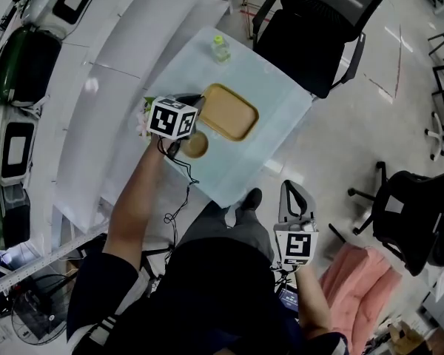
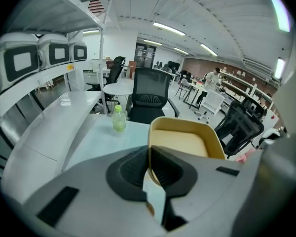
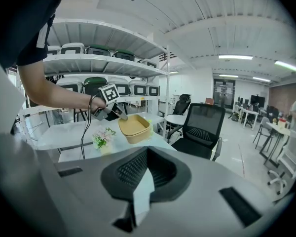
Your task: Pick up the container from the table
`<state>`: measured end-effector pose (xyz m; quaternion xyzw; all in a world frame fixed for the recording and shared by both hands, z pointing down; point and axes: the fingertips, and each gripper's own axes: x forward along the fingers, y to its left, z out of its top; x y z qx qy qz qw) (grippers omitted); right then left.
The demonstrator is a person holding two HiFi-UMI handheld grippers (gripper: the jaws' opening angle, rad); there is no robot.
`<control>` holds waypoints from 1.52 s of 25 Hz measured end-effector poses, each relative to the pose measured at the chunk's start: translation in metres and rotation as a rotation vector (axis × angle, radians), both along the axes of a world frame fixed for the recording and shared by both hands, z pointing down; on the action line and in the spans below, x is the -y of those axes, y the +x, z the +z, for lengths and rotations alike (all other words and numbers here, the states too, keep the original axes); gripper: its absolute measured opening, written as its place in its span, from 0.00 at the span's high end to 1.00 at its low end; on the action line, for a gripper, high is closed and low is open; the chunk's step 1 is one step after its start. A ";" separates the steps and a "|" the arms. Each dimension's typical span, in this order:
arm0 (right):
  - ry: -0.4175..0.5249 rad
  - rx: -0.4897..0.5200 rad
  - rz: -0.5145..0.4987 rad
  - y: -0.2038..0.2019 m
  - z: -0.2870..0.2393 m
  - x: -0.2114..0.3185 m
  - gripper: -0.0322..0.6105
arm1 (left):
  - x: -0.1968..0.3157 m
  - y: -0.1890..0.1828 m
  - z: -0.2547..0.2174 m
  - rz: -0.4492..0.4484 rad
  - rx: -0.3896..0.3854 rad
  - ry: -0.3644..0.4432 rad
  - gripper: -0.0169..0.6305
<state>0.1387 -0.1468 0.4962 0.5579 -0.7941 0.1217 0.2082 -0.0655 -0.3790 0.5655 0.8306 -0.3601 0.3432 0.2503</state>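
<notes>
The tan rectangular container [image 1: 228,111] hangs tilted above the pale glass table [image 1: 281,120]. My left gripper [image 1: 198,99] is shut on the rim of its near left side. In the left gripper view the container [image 2: 187,139] rises just beyond the closed jaws of the left gripper [image 2: 150,174], with the rim pinched between them. From the right gripper view the container [image 3: 134,128] is clearly off the tabletop. My right gripper [image 1: 293,192] is off the table's near right corner, over the floor, its jaws shut with nothing in them; they also show in its own view [image 3: 140,181].
A small green bottle [image 1: 220,48] stands at the table's far edge. A bunch of flowers [image 1: 143,117] and a round brown disc [image 1: 194,145] sit under my left hand. A black office chair [image 1: 318,35] stands behind the table, white shelving [image 1: 59,124] to the left.
</notes>
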 end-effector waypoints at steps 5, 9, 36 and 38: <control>-0.007 -0.019 -0.005 0.001 -0.005 -0.010 0.95 | -0.017 -0.004 -0.023 -0.005 -0.023 0.023 0.94; 0.005 -0.023 -0.008 0.002 -0.011 -0.014 0.95 | -0.032 -0.008 -0.040 -0.005 -0.036 0.047 0.94; 0.052 0.021 -0.037 -0.006 -0.051 -0.026 0.95 | -0.116 -0.059 -0.132 -0.142 -0.130 0.264 0.94; 0.063 0.029 -0.033 -0.006 -0.055 -0.026 0.95 | -0.123 -0.065 -0.136 -0.158 -0.134 0.287 0.94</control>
